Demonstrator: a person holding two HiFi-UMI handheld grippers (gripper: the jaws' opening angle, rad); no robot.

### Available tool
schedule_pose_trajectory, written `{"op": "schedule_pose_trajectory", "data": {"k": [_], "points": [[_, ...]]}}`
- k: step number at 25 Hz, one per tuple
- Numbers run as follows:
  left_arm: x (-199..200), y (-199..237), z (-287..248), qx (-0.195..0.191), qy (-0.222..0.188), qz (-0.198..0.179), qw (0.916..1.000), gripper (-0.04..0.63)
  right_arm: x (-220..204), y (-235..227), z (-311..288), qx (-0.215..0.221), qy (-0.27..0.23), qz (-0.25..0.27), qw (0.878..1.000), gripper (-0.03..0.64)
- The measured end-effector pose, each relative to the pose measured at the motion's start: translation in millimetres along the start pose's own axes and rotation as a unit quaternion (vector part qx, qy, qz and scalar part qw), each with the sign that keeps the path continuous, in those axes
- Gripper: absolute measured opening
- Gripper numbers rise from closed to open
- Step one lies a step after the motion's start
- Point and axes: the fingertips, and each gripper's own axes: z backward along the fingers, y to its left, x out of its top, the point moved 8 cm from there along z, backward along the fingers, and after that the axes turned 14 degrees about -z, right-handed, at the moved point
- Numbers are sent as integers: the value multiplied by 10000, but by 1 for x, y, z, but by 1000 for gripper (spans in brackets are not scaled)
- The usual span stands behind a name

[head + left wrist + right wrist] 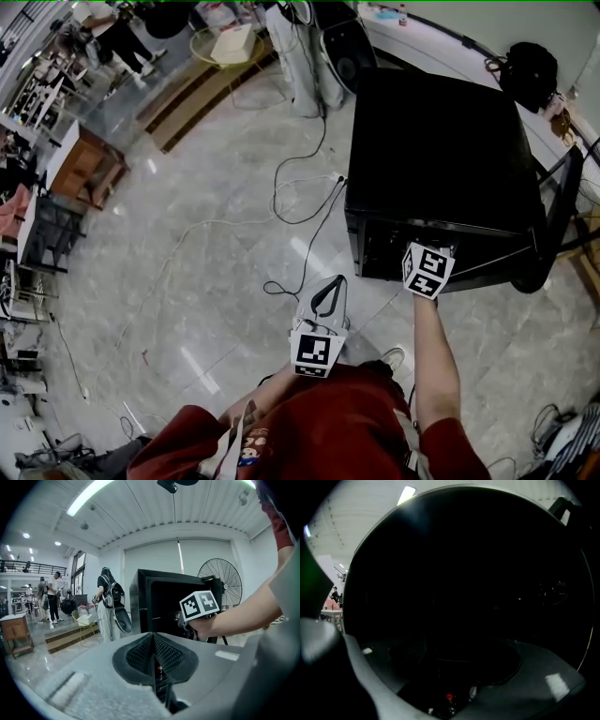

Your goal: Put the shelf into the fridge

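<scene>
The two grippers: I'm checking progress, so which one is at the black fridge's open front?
The right gripper, reaching into the dark open front of the black box-shaped fridge; the left gripper hangs back over the pale glossy floor, jaws together.

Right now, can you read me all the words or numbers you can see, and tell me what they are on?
No word or number can be read in any view.
On the left gripper's marker cube: a black-and-white square pattern, no letters.
On the right gripper's marker cube: the same kind of pattern, no letters.
On the print on the red shirt: too small and blurred to read.
On the fridge: no label shows.
</scene>
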Motion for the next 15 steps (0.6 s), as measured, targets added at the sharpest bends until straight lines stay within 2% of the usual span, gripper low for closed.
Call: {"op": "schedule_pose_trajectory", "data": {"k": [7, 15], "points": [[3, -4, -2, -45, -39, -3, 10000, 5, -9, -1, 30, 90, -7, -51, 9999, 311], [8, -13, -12, -198, -192, -43, 9996, 5, -16, 1, 93, 381, 15, 62, 9993, 311]]}}
